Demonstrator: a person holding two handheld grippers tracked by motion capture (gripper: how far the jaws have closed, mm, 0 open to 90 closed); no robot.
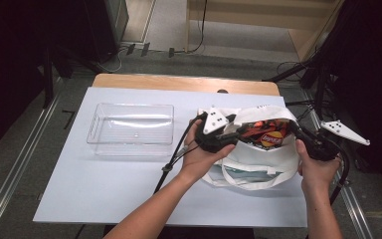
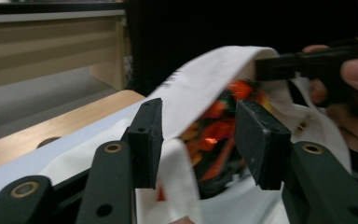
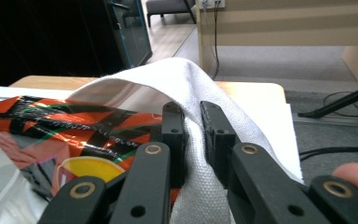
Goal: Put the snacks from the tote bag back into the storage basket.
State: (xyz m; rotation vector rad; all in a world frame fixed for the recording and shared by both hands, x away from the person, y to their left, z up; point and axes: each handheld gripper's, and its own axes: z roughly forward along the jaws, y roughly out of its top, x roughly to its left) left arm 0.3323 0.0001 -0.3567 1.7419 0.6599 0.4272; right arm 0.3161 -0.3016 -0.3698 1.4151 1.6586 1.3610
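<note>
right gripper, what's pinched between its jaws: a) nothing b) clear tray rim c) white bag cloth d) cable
c: in the right gripper view the right gripper has its jaws pressed on a fold of the white bag, beside the orange snack packet.

On the table (image 1: pixel 129 199) there was one white cloth bag (image 1: pixel 258 172), and inside it one orange and black snack packet (image 1: pixel 263 132), though the bag's folds may have hidden more. One clear plastic tray (image 1: pixel 132 130) stood to the left of the bag. Two grippers were counted, the left gripper (image 1: pixel 229 130) and the right gripper (image 1: pixel 298 130), one in each of two hands
</note>
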